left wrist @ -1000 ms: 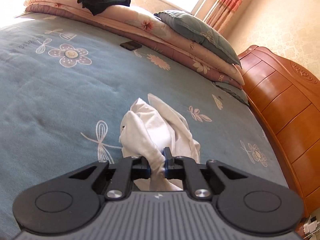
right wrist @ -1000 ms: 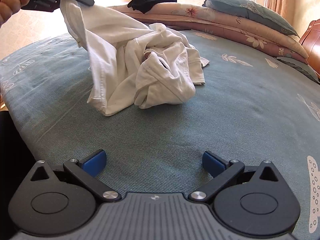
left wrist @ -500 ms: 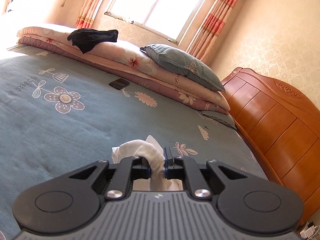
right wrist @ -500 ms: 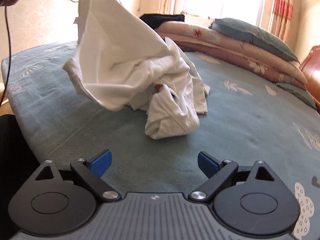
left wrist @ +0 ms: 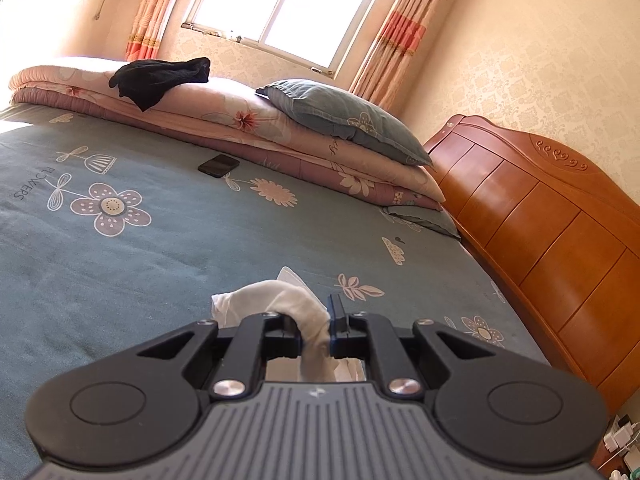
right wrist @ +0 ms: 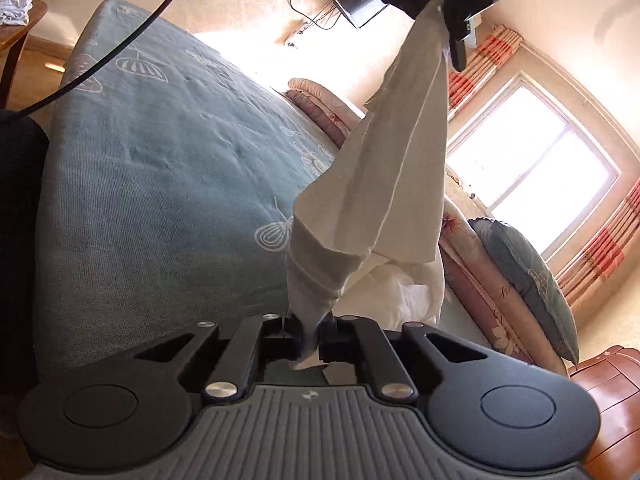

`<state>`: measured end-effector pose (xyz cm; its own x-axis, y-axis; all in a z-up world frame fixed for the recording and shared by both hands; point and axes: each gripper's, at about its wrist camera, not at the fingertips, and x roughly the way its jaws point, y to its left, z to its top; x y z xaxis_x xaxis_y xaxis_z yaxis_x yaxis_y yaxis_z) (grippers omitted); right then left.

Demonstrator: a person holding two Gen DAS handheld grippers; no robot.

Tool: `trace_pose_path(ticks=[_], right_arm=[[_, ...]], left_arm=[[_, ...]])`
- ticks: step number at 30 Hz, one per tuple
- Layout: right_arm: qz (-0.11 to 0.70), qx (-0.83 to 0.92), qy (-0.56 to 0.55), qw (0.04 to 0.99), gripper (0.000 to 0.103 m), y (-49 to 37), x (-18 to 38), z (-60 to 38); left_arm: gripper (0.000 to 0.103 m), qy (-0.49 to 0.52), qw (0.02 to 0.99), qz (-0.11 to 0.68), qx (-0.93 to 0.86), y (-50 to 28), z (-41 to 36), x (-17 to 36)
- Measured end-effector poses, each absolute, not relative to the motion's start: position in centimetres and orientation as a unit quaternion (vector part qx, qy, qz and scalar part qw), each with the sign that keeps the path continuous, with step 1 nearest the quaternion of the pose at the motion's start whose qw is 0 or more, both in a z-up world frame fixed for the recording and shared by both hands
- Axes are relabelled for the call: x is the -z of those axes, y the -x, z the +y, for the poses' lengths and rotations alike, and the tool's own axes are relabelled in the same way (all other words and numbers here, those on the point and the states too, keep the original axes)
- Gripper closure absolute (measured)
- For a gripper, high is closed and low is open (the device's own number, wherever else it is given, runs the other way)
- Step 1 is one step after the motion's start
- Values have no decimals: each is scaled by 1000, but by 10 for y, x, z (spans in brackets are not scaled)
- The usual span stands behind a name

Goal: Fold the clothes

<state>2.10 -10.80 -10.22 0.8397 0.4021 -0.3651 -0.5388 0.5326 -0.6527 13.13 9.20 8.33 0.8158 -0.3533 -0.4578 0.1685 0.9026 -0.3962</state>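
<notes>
Left gripper (left wrist: 316,330) is clamped tight on a bunched edge of the white garment (right wrist: 396,184), and the cloth loops up over its jaws and drops away beneath them. Right gripper (right wrist: 310,334) has its jaws closing, and they are already pinching a banded hem of the same garment between them. So both ends are held! From the right-hand camera the cloth runs as one long, twisted strip, its long axis slanting from the near gripper up to the other gripper high at the top of the view, where it narrows to a point. It hangs in the air above the bed (left wrist: 120,280), while a lower bundle of white fabric sags down behind the strip; whether that part touches the blue flowered cover I cannot tell. Further back, a folded pink quilt (left wrist: 224,116) lies along the far side with a black garment (left wrist: 160,78) and a grey-blue pillow (left wrist: 344,118) on top. A dark phone (left wrist: 219,165) rests on the cover just before it.
</notes>
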Motion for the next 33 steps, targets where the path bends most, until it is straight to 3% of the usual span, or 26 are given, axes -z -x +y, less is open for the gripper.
trace_pose_path(ticks=[5, 12, 14, 17, 19, 27, 28, 29, 30, 33], right_arm=[[44, -213, 375, 901, 96, -20, 49, -133], [36, -168, 270, 947, 97, -46, -77, -186], [45, -180, 243, 952, 97, -53, -104, -196], [49, -194, 246, 948, 97, -58, -129, -194], [49, -201, 257, 944, 97, -60, -142, -189], [164, -286, 325, 886, 97, -61, -150, -130], [173, -287, 334, 881, 97, -62, -149, -125], [177, -283, 339, 880, 97, -63, -150, -121], [187, -284, 333, 879, 97, -66, -153, -120], [226, -306, 283, 880, 97, -79, -169, -124]], left_arm=[[93, 170, 937, 281, 122, -123, 113, -68], [91, 137, 933, 287, 168, -102, 106, -60], [84, 136, 925, 293, 201, -95, 102, -51], [59, 137, 908, 298, 260, -82, 95, -34], [51, 123, 904, 287, 291, -68, 91, -25], [49, -69, 914, 239, 321, -5, 77, -12], [39, -97, 911, 234, 325, 3, 77, -11], [21, -110, 908, 231, 331, 10, 81, -10], [16, -116, 905, 228, 340, 17, 84, -8], [16, -149, 906, 207, 338, 37, 88, 1]])
